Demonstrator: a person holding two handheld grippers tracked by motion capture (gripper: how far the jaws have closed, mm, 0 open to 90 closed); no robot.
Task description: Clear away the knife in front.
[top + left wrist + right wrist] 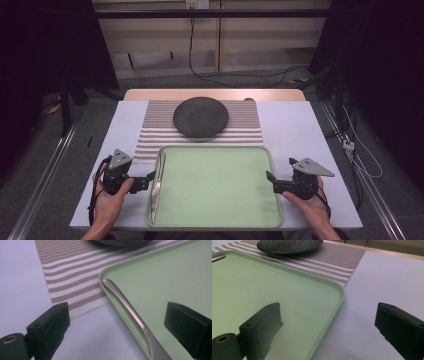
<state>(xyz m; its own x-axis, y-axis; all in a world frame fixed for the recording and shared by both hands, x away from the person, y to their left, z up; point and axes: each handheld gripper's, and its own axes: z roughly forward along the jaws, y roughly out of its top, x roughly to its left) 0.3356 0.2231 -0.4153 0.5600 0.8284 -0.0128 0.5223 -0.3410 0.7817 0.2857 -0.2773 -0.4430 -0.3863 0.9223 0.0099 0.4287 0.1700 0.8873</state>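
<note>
Two tongs are in my hands, one at each side of the green tray [220, 185], and both are standing wide open with nothing between the jaws. I am holding my left gripper [148, 179] just beside the left edge of the tray, low over the table [295, 130], because the knife [158, 186] is lying there, along the inside of the left rim. In the left gripper view the knife [130, 312] is running between my two jaws, its handle end reaching toward the far left corner of the tray [170, 277], so I judge I am lining the jaws up to close across the handle. The rim is very near to the knife, so I think the outer jaw may be catching on it.

My right gripper [271, 181] is waiting at the right edge of the tray, pointing inward, probably to steady it. In the right gripper view one jaw is over the tray [287, 290] and the other over the bare table [387, 277].

Farther away, the dark plate [201, 117] is sitting on the striped placemat [245, 131], near the far edge of the table; I suppose the knife is going beside it.
</note>
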